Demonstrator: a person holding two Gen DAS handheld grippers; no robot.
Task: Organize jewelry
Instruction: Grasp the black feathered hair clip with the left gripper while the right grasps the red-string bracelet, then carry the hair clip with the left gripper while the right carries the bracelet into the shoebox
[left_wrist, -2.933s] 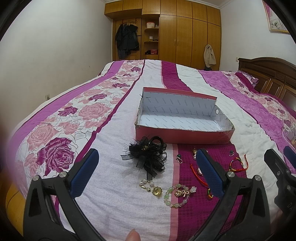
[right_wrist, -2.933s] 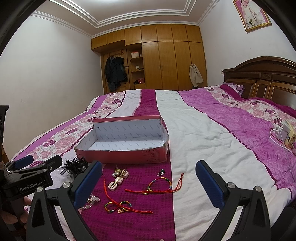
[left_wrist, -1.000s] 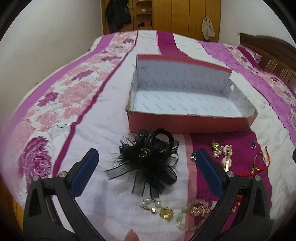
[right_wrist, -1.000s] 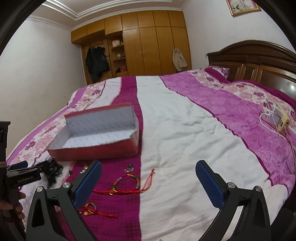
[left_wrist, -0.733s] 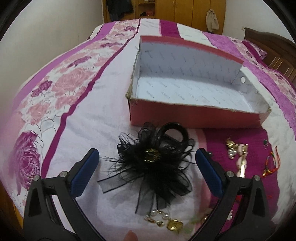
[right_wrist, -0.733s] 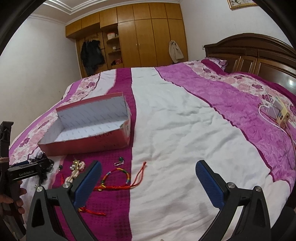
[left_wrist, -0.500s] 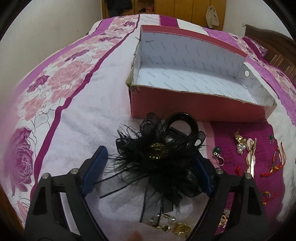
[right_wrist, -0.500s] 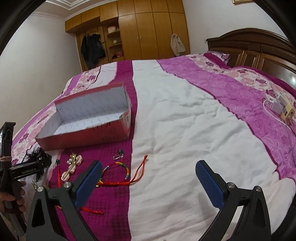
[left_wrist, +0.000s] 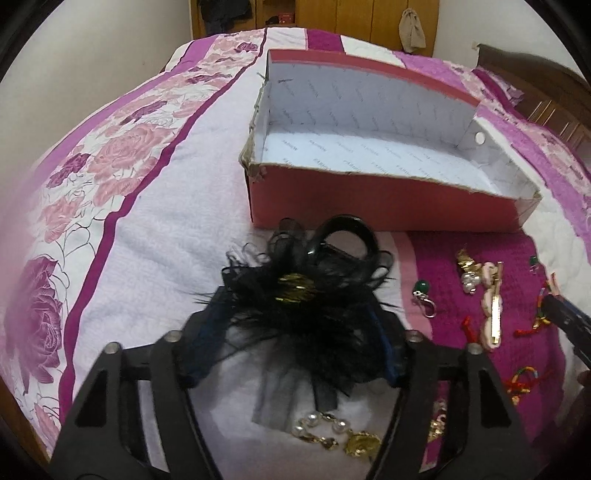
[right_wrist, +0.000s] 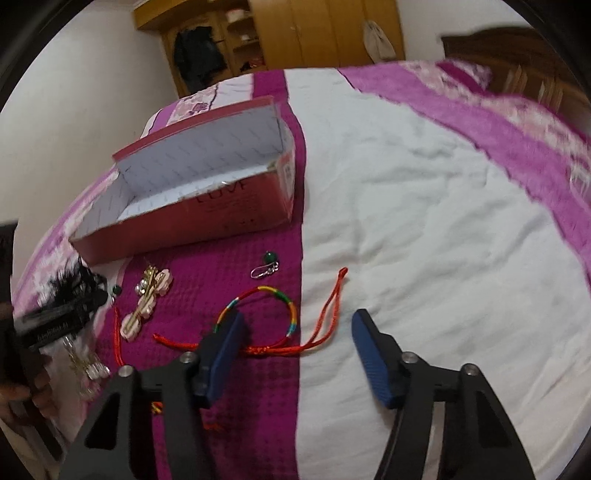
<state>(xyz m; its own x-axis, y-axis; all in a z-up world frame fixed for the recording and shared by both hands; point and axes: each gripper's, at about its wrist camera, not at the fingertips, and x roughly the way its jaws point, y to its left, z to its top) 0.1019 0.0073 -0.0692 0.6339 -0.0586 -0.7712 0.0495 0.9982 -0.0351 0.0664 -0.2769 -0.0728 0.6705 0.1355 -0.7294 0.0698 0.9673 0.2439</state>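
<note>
Where they gaped wide earlier, the left tongs (left_wrist: 295, 332) now pinch the black feather clip (left_wrist: 306, 299) (right tongs (right_wrist: 295, 354) narrower, still parted).

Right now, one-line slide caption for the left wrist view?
Left gripper shut on black feather hair clip before empty pink box.

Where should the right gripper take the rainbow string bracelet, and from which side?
Take the rainbow string bracelet on its raised woven loop, coming from above with the right gripper straddling the band. The loop lies flat on the bed; its thin red tails would likely slip.
</note>
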